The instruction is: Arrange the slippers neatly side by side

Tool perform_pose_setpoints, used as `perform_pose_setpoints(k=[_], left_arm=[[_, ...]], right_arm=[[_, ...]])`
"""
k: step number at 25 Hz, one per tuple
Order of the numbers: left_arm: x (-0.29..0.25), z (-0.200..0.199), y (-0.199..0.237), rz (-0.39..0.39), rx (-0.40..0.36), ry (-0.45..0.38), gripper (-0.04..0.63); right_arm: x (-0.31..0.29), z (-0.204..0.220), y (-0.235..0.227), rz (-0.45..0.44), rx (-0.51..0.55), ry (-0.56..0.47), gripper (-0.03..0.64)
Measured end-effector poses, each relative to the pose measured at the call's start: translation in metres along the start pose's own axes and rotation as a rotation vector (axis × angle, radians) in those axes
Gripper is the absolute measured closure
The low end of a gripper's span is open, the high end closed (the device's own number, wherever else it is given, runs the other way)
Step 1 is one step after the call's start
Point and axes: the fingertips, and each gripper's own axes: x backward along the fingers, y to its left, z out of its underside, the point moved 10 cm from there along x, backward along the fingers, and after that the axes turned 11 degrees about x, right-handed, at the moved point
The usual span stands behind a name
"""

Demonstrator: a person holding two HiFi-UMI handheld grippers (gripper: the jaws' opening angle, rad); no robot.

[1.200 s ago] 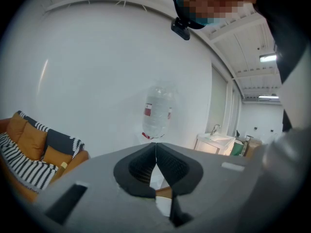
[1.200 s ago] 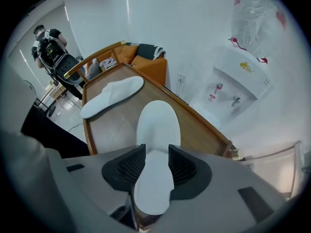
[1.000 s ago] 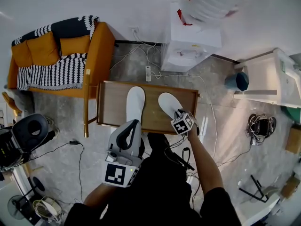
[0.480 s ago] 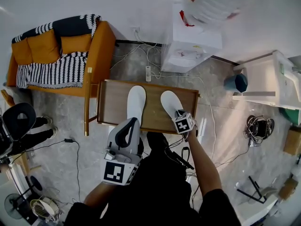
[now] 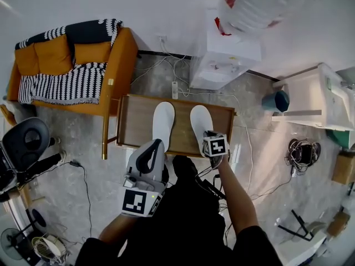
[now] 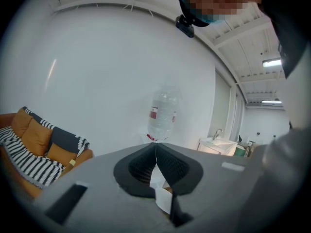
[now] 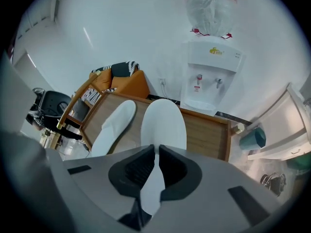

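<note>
Evidently to straighten it, the right gripper (image 7: 155, 150), jaws just closed in, pinches the heel of one flat white fabric slipper (image 7: 163, 123). The left gripper (image 6: 156, 152) idles, jaws together, empty.

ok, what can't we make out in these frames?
Heel of the right slipper: head view, under the right gripper; right gripper view, mostly behind that gripper's body. Its jaws have just been closing, heel between them.
Heel of the left slipper: head view, behind the left gripper.
Both slippers: left gripper view, nearly all blocked by that gripper's body.
Whether the heels line up can't be told.
</note>
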Motion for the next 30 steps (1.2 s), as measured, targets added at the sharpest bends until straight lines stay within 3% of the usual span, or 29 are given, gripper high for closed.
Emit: perform_pose_setpoints(k=[8, 18, 30], left_arm=[[0.021, -0.002, 0.012, 0.004, 0.005, -0.005, 0.578], [0.042, 0.001, 0.032, -0.009, 0.013, 0.012, 0.578], [0.044, 0.002, 0.053, -0.027, 0.024, 0.039, 0.578]], right_arm=[[0.002, -0.014, 0.033, -0.058, -0.163, -0.060, 0.583], [-0.019, -0.007, 0.061, -0.105, -0.410, -0.058, 0.583], [-0.052, -0.008, 0.070, -0.066, -0.423, -0.003, 0.584]])
